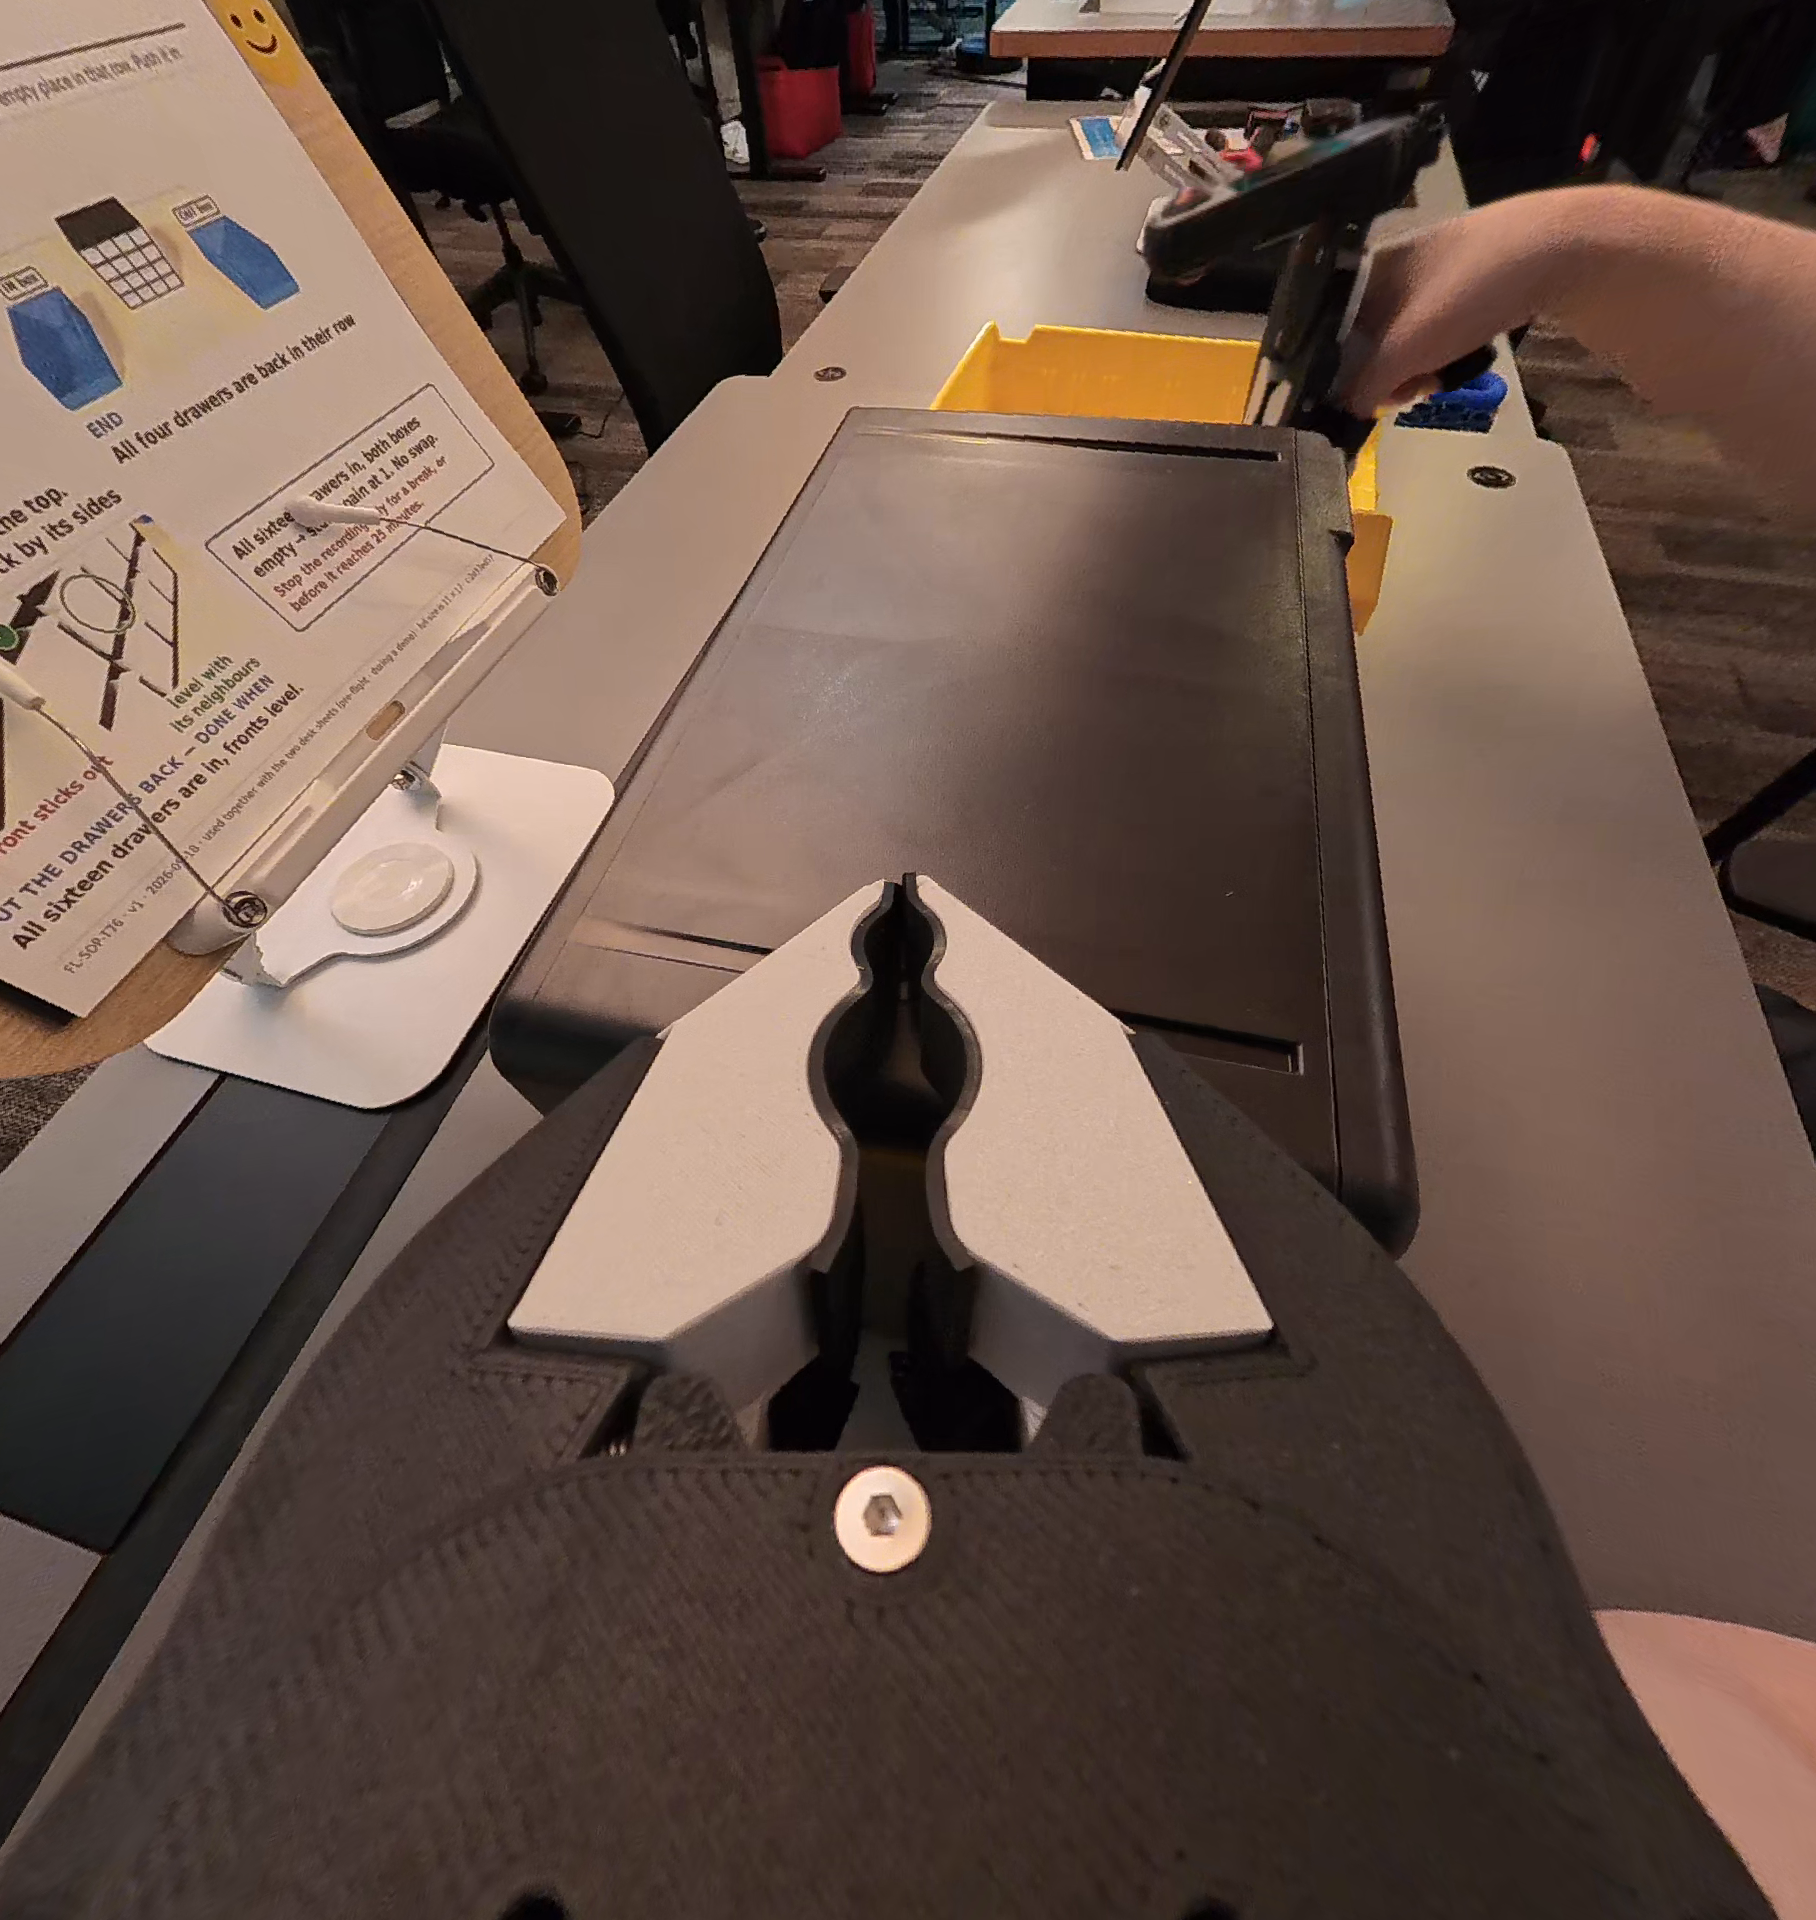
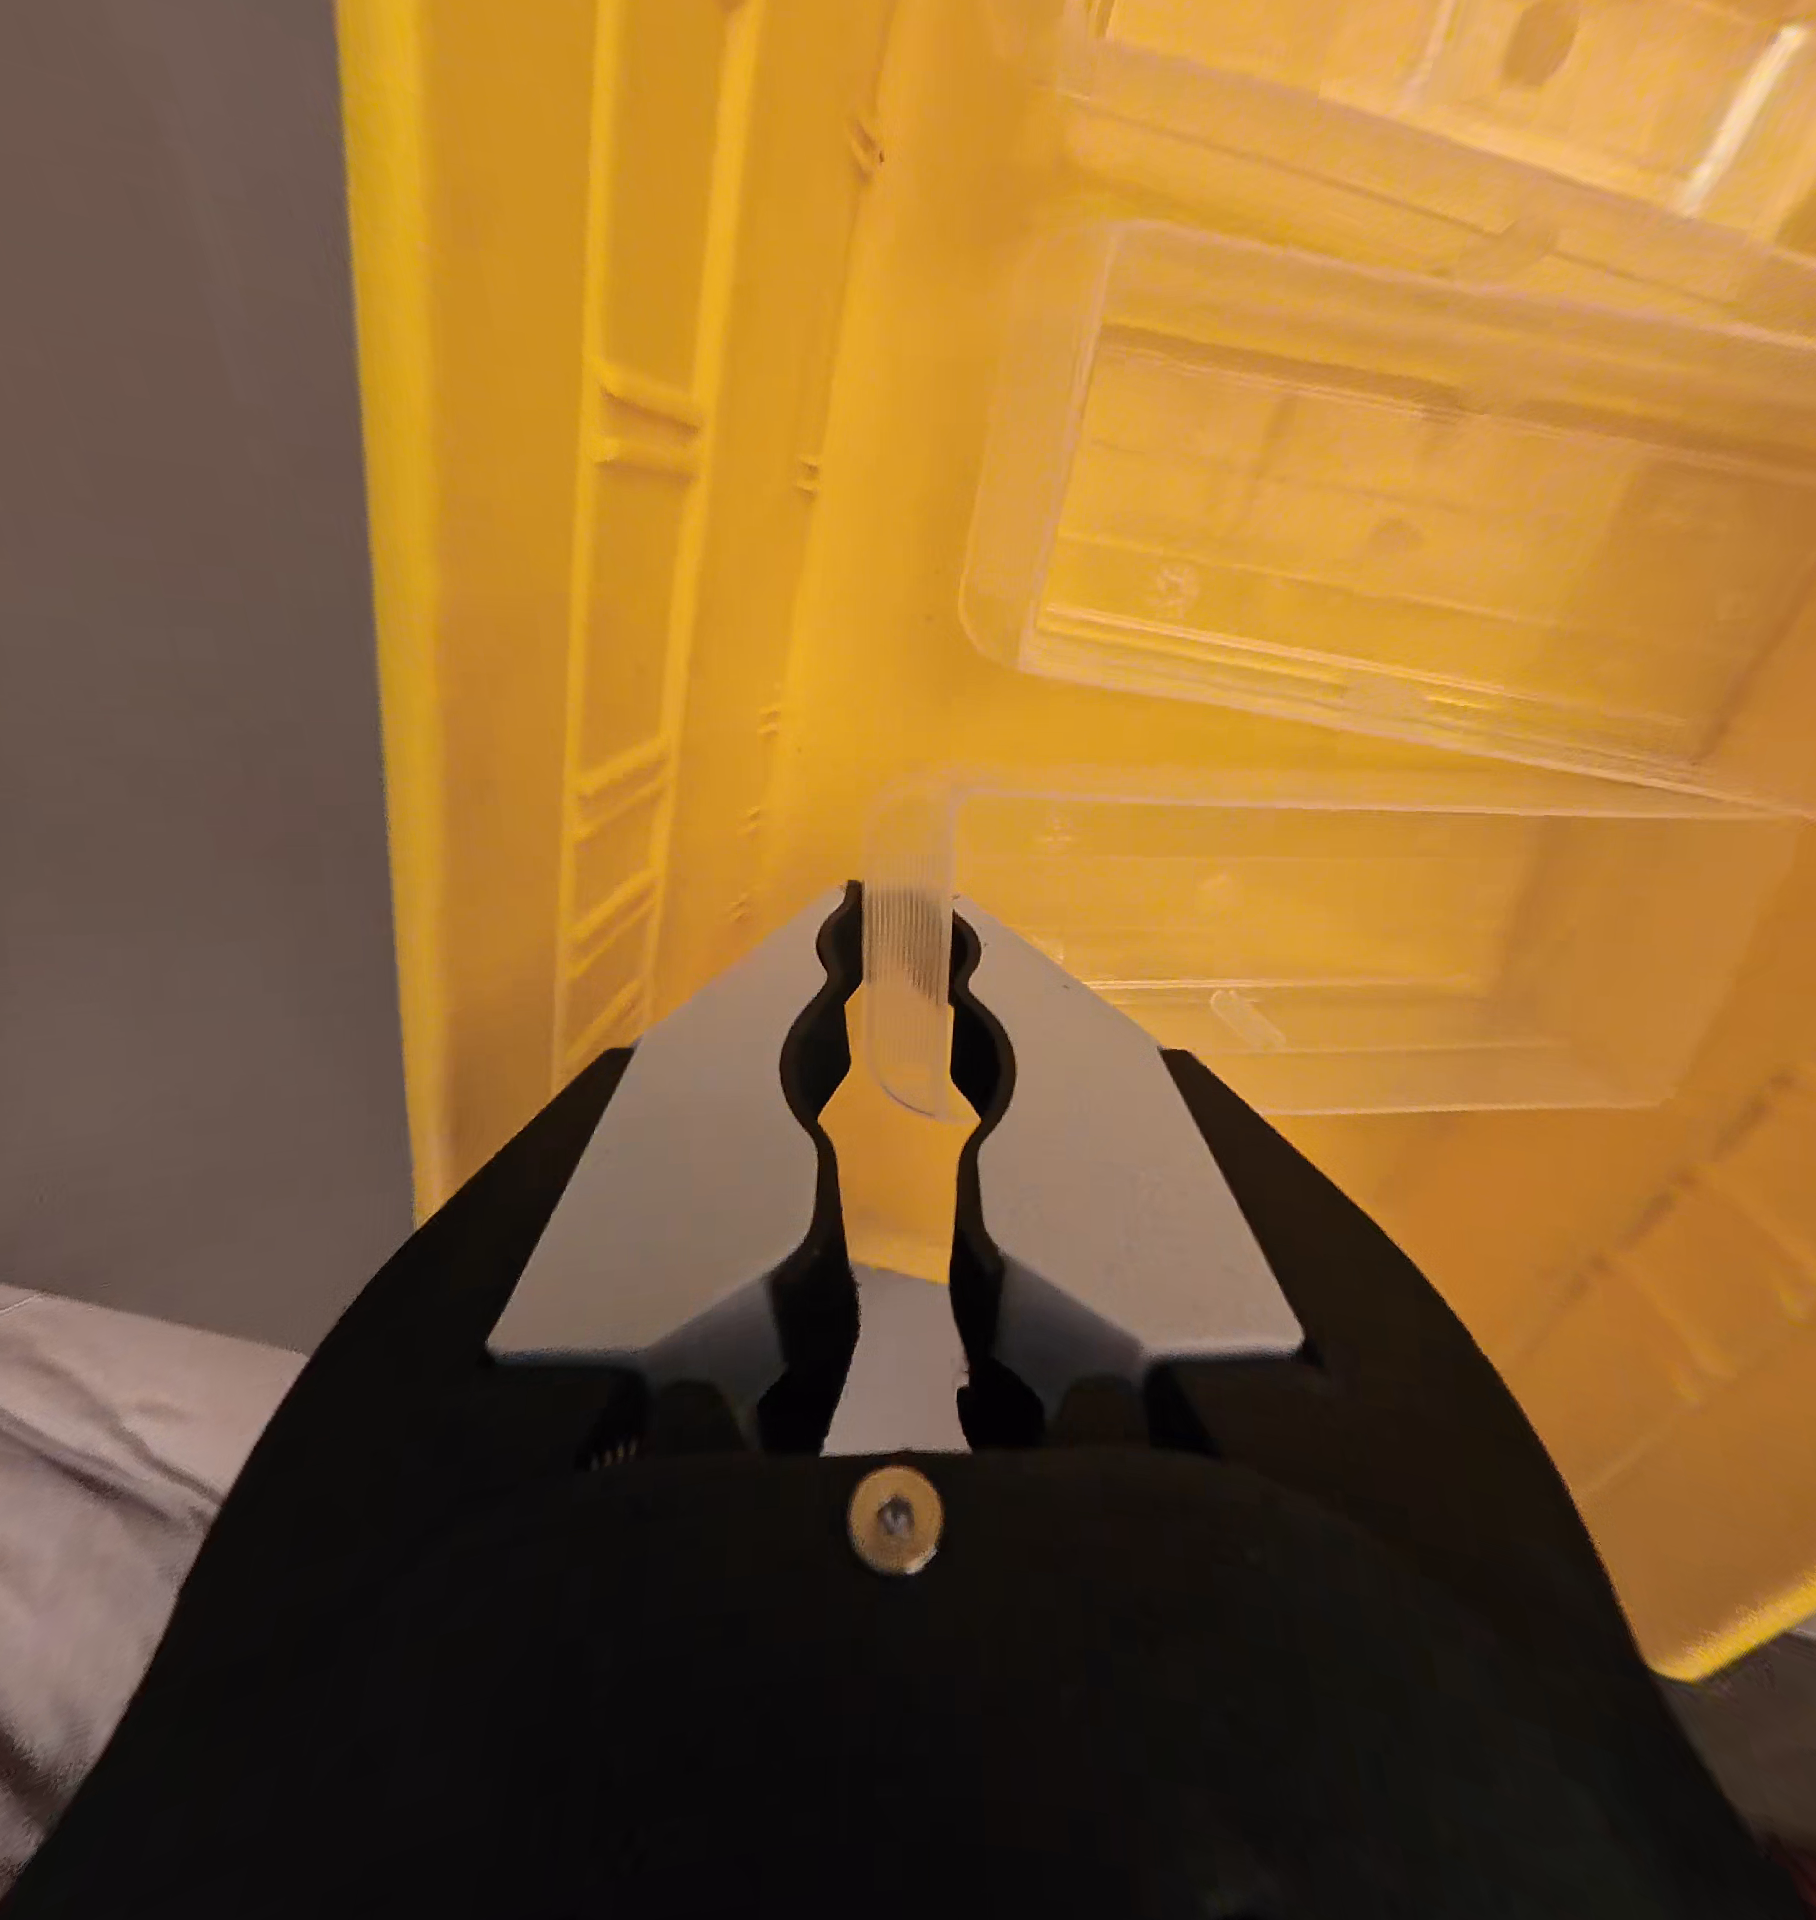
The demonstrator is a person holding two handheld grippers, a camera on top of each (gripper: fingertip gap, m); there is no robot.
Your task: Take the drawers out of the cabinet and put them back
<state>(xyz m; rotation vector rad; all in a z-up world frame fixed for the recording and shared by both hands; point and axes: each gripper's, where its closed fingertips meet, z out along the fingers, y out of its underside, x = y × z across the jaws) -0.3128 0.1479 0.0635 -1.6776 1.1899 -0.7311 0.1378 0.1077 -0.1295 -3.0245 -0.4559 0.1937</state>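
The black cabinet (image 1: pixel 987 675) lies on the grey table, and I see its flat top. My left gripper (image 1: pixel 904 885) is shut and empty, hovering over the cabinet's near end. My right gripper (image 2: pixel 904 906) reaches down into the yellow bin (image 2: pixel 675 416). It is shut on the ribbed handle tab (image 2: pixel 906 997) of a clear plastic drawer (image 2: pixel 1299 956). Two more clear drawers (image 2: pixel 1403 520) lie above it in the bin. In the left wrist view a hand holds the right gripper's body (image 1: pixel 1309 312) at the bin (image 1: pixel 1091 374), behind the cabinet.
A printed instruction sheet (image 1: pixel 156 468) stands on a white stand (image 1: pixel 395 914) left of the cabinet. A blue object (image 1: pixel 1455 400) sits to the right of the bin. Tools and clutter lie on the far table end. Grey cloth (image 2: pixel 73 1455) is at the lower left. Spacing between my two grippers at the tips: around 50 cm.
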